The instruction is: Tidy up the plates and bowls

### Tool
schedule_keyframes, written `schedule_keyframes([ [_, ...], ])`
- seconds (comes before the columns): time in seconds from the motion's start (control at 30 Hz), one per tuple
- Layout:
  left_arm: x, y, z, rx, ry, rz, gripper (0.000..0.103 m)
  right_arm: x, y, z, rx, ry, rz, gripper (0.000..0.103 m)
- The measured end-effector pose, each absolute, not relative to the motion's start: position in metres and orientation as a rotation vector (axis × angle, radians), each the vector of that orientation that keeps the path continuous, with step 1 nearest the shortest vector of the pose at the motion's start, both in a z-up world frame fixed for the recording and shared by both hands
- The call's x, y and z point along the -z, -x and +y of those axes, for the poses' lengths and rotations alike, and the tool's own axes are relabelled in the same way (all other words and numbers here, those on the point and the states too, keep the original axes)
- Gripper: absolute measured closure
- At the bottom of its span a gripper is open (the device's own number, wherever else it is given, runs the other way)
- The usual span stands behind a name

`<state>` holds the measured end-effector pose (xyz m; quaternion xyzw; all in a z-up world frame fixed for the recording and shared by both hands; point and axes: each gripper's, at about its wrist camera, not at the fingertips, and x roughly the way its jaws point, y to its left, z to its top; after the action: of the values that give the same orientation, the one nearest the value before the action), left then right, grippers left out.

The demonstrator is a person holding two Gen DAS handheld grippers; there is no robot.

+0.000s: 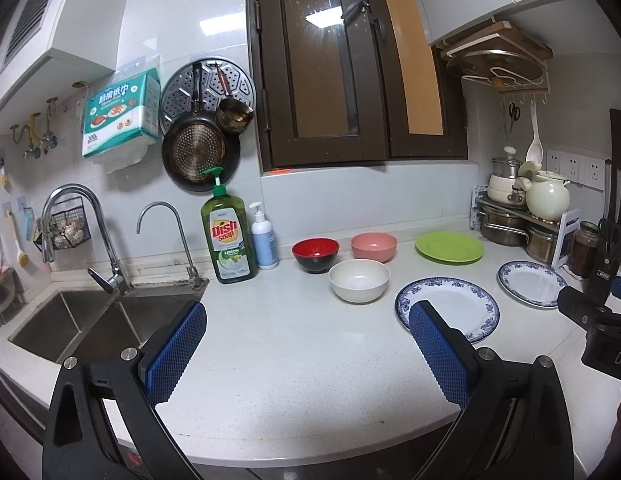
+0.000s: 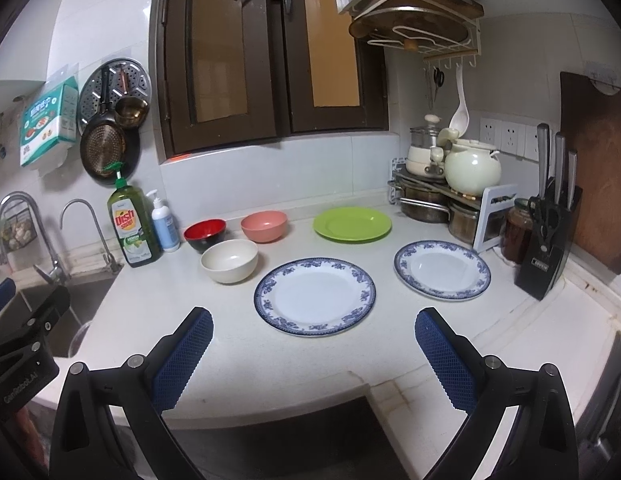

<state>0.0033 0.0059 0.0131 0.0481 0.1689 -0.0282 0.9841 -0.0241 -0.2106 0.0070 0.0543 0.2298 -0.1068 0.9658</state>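
Plates and bowls lie spread across your table (image 2: 246, 344), none stacked. Nearest you sits the large blue-rimmed plate (image 2: 315, 295), with a smaller blue-rimmed plate (image 2: 442, 270) to its right and a green plate (image 2: 352, 224) at the far side. To the left, well apart from each other, stand the white bowl (image 2: 229, 261), the pink bowl (image 2: 264, 225) and the red bowl (image 2: 205, 233), whose outside is black.

Your left tool (image 1: 306, 350) and right tool (image 2: 313, 350) both hover near the table's front edge, spread wide and holding nothing.

Watch the flat plates: they look glazed and smooth, with thin low rims lying close to the table, so a textured pad may slide off instead of getting under the edge. A one-sided pinch could let a plate tilt and drop. The bowls are round and deep, with easier rims to take, though a light one may skid if nudged. The dish soap bottle (image 2: 131, 226) and knife block (image 2: 548, 242) flank your working space.
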Motion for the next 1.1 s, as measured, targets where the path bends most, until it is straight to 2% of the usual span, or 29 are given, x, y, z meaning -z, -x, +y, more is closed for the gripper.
schedule_keyframes([
  [0.4,0.004,-0.061,-0.005,0.125,-0.109,0.430,0.000,0.012,-0.022,-0.220,0.276,-0.146,0.520,0.001],
  [0.8,0.029,-0.159,-0.061,0.172,-0.111,0.508,0.001,0.035,-0.110,-0.272,0.315,-0.160,0.580,0.002],
  [1.1,0.064,-0.219,-0.109,0.196,-0.126,0.624,0.006,0.071,-0.173,-0.321,0.297,-0.177,0.684,0.010],
])
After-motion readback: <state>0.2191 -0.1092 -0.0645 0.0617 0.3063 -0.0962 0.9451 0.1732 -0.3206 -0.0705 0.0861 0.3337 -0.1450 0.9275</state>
